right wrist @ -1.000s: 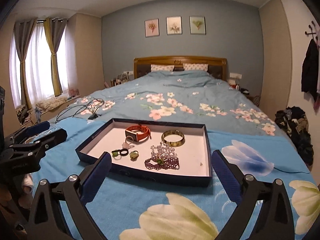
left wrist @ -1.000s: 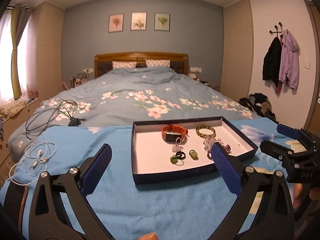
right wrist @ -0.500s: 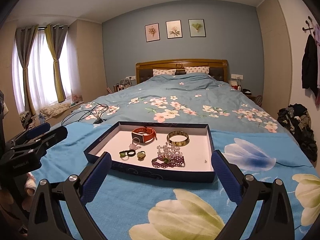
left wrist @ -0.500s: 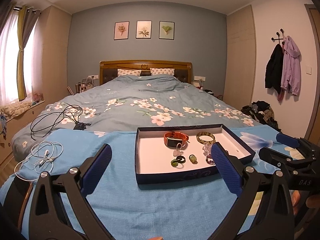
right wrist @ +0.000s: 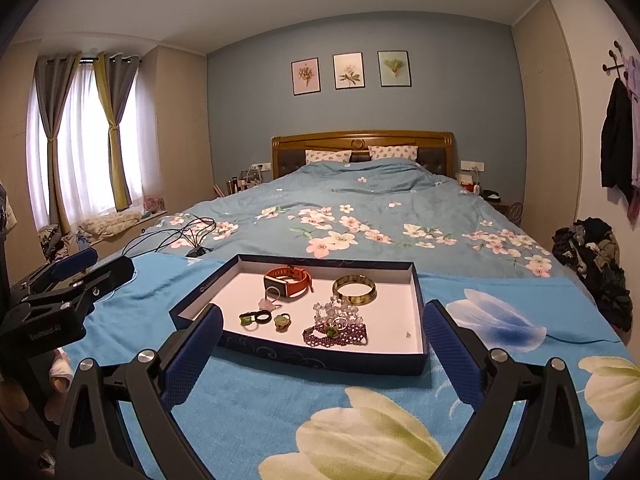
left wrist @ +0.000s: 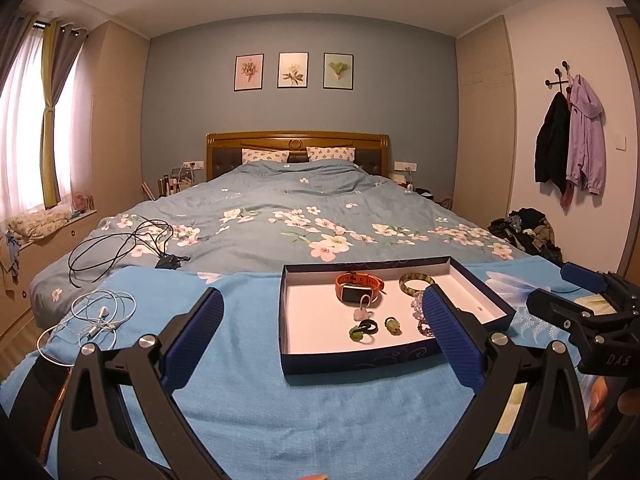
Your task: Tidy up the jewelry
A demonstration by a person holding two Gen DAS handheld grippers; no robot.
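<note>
A dark blue tray (right wrist: 421,307) with a white floor lies on the blue blanket at the bed's foot; it also shows in the left wrist view (left wrist: 283,320). In it lie an orange watch (right wrist: 289,276), a gold-green bangle (right wrist: 354,289), purple and clear bead bracelets (right wrist: 338,326), a black ring (right wrist: 256,317), a green ring (right wrist: 282,322) and a pink pendant (right wrist: 267,302). My left gripper (left wrist: 322,314) is open and empty, short of the tray. My right gripper (right wrist: 322,314) is open and empty, just in front of the tray.
White earphones (left wrist: 96,316) and black cables (left wrist: 120,248) lie on the bed to the left. A clothes pile (right wrist: 596,256) sits on the floor at right. Each gripper shows in the other's view: the right gripper (left wrist: 592,312), the left gripper (right wrist: 64,284).
Both grippers have risen and tilted up and drawn back a little, so the tray sits lower and smaller in both views. Both stay open. The jewelry has not moved.
</note>
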